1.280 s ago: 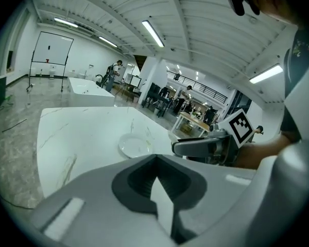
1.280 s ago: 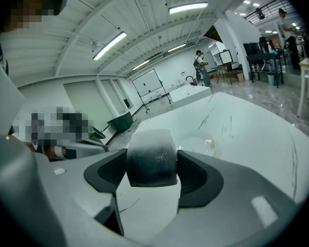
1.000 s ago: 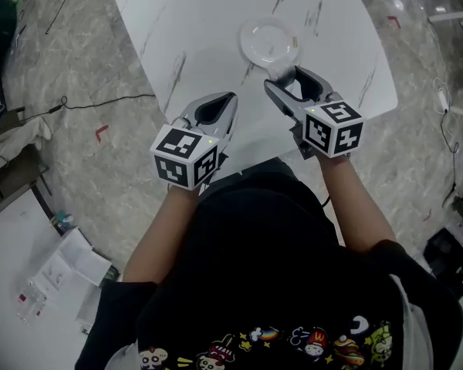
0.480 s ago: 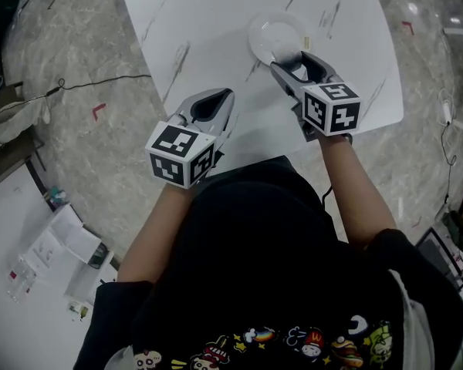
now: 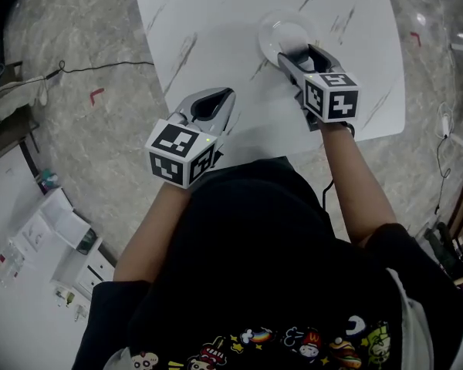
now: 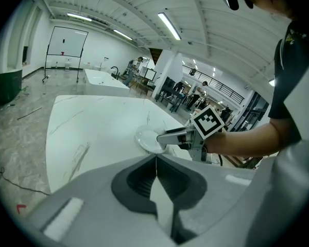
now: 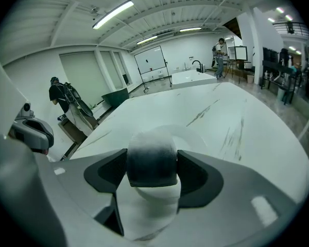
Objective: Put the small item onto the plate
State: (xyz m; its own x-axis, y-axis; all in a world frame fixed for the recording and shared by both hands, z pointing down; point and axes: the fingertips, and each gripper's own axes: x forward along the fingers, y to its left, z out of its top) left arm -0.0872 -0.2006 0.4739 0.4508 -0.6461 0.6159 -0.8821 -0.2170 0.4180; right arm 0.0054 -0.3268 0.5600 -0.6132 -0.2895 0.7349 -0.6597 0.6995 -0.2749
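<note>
A small rounded item (image 7: 151, 157), dark grey on top and white below, sits clamped between the jaws of my right gripper (image 7: 151, 170). In the head view that gripper (image 5: 297, 55) reaches over the near rim of the round white plate (image 5: 280, 34) on the white marble table (image 5: 208, 21). The plate (image 7: 193, 136) shows just beyond the item. My left gripper (image 5: 213, 108) hovers at the table's near edge, jaws shut with nothing between them (image 6: 155, 163). From it I see the plate (image 6: 146, 140) and the right gripper (image 6: 167, 137) at its edge.
The table's near edge lies just under both grippers, with grey stone floor around it. A black cable (image 5: 100, 66) runs across the floor on the left, and boxes and papers (image 5: 54, 241) lie at the lower left. A person (image 7: 62, 99) stands far off.
My right gripper has carried the item forward, from short of the plate to over its near rim. The left gripper has stayed where it was.
</note>
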